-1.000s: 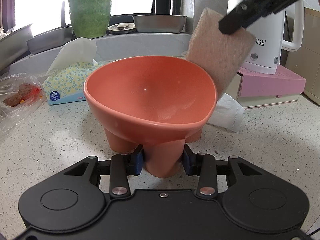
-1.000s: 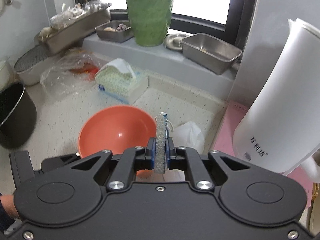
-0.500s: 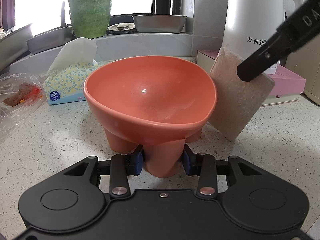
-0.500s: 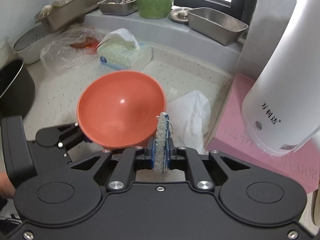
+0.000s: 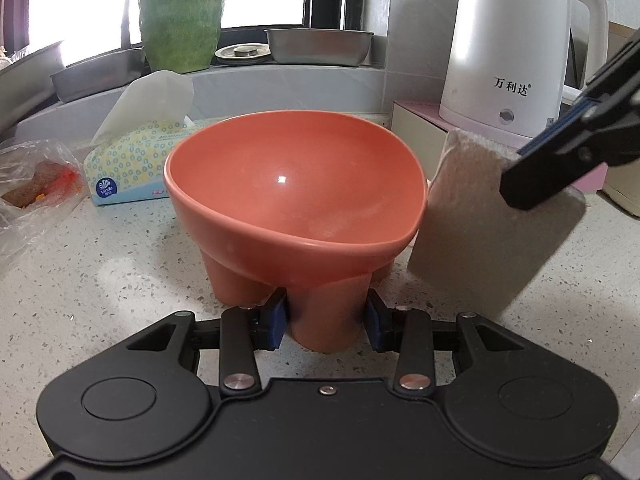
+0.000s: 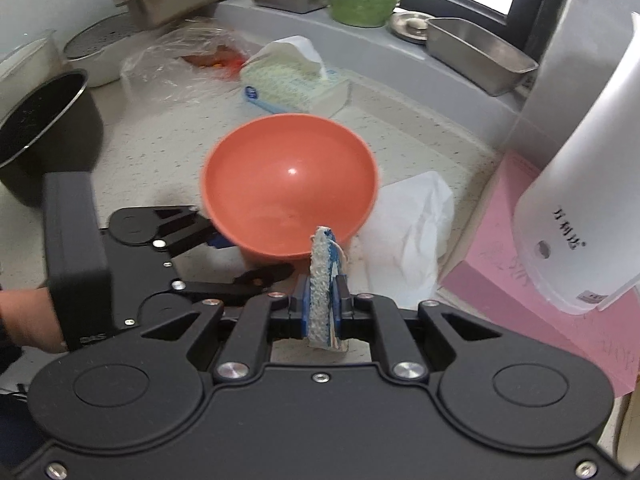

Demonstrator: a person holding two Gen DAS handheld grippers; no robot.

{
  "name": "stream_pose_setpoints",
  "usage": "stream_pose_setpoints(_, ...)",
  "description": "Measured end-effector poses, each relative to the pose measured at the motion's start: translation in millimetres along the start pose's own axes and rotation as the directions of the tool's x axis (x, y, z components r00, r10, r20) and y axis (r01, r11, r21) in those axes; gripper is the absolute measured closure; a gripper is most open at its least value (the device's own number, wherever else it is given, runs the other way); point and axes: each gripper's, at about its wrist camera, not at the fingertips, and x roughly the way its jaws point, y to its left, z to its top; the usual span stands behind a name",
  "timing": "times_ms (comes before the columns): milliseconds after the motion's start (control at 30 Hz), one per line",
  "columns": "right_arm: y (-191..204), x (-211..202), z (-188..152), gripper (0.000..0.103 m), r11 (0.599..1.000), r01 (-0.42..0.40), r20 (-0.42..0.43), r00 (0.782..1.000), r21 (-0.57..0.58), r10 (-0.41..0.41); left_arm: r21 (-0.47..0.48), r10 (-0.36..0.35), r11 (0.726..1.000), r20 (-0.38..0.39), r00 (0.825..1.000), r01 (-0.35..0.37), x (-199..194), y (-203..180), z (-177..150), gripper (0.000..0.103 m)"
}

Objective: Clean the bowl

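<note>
Bowl: orange, footed, frame centre; likely light, stiff, slick plastic. Hold by foot: left gripper clamps it. Right gripper pinches soft sponge, right of rim.

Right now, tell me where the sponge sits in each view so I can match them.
Left wrist: the sponge shows flat-on at right, just outside the bowl, pinched at its top by the right gripper.
Right wrist: the sponge shows edge-on at lower centre between the pads, in front of the bowl's near rim.
Shared landmark: the white kettle, right of the bowl in both.
</note>
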Motion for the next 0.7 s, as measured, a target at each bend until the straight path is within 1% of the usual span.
stream_pose_setpoints(200,17,-4,2,0.091,0.998,-0.043,0.008,0.999,-0.039,0.043,0.004,0.000,1.000,0.001,1.000,0.000,-1,-1,-1,0.065)
stream_pose_setpoints(367,24,-4,4,0.091,0.997,-0.041,0.015,0.999,-0.059,0.042,0.005,-0.002,1.000,0.001,1.000,0.002,-1,0,-1,0.065)
stream_pose_setpoints(467,21,-4,4,0.091,0.998,-0.022,0.013,1.000,-0.055,0.023,0.006,-0.003,1.000,0.002,1.000,0.003,-1,0,-1,0.065)
stream_pose_setpoints(600,6,-2,4,0.091,1.000,0.012,0.005,1.000,-0.012,-0.012,0.008,-0.006,1.000,0.002,1.000,0.006,0,0,-1,0.065)
stream_pose_setpoints(700,0,3,2,0.091,1.000,0.006,-0.030,1.000,0.002,-0.006,0.010,-0.009,1.000,0.002,1.000,0.009,0,0,-1,0.065)
